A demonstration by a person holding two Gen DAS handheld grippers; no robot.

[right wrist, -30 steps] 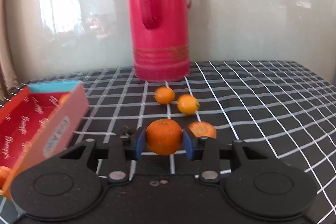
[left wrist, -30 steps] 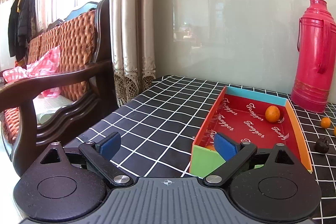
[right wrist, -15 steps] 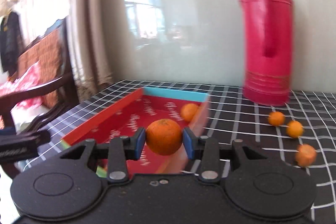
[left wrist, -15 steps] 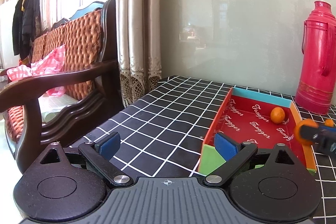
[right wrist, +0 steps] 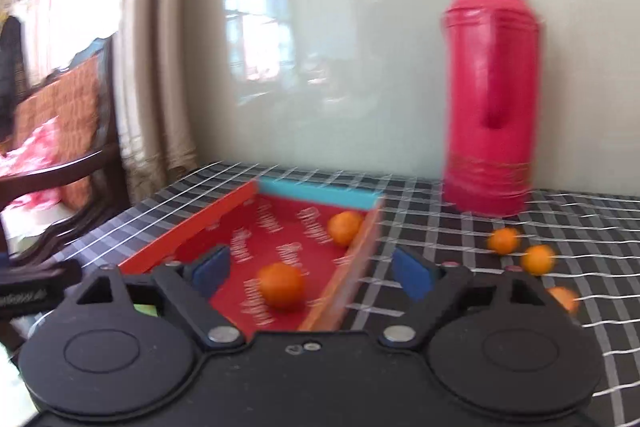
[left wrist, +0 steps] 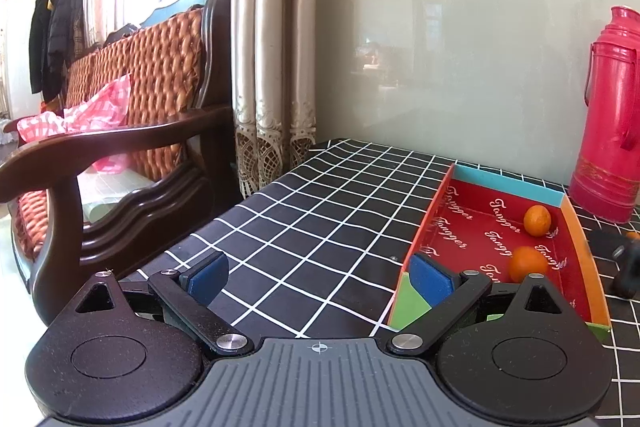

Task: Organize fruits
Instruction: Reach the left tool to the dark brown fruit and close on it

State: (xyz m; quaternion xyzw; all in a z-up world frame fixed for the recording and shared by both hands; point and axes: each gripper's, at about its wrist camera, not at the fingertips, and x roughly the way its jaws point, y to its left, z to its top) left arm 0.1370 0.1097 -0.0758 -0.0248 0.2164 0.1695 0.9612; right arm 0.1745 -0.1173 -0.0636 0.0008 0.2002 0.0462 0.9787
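Note:
A red cardboard box point(left wrist: 472, 223) with coloured walls lies on the checked table; it also shows in the right wrist view point(right wrist: 188, 239). Two oranges lie in it: a near one point(right wrist: 281, 285) point(left wrist: 528, 263) and a far one point(right wrist: 345, 227) point(left wrist: 537, 220). My right gripper point(right wrist: 312, 273) is open and empty above the box's near end, over the near orange. My left gripper point(left wrist: 320, 275) is open and empty at the box's near left corner. Three more oranges point(right wrist: 504, 240) point(right wrist: 538, 259) point(right wrist: 564, 299) lie on the table right of the box.
A tall red thermos point(right wrist: 492, 95) point(left wrist: 612, 115) stands behind the box's right side against the wall. A wooden armchair point(left wrist: 120, 147) with a pink checked bag stands left of the table. A curtain point(left wrist: 272, 47) hangs at the back left.
My right gripper carried an orange left over the box, opened and let it go; the orange now lies in the box. The left gripper stayed open and shifted a little left.

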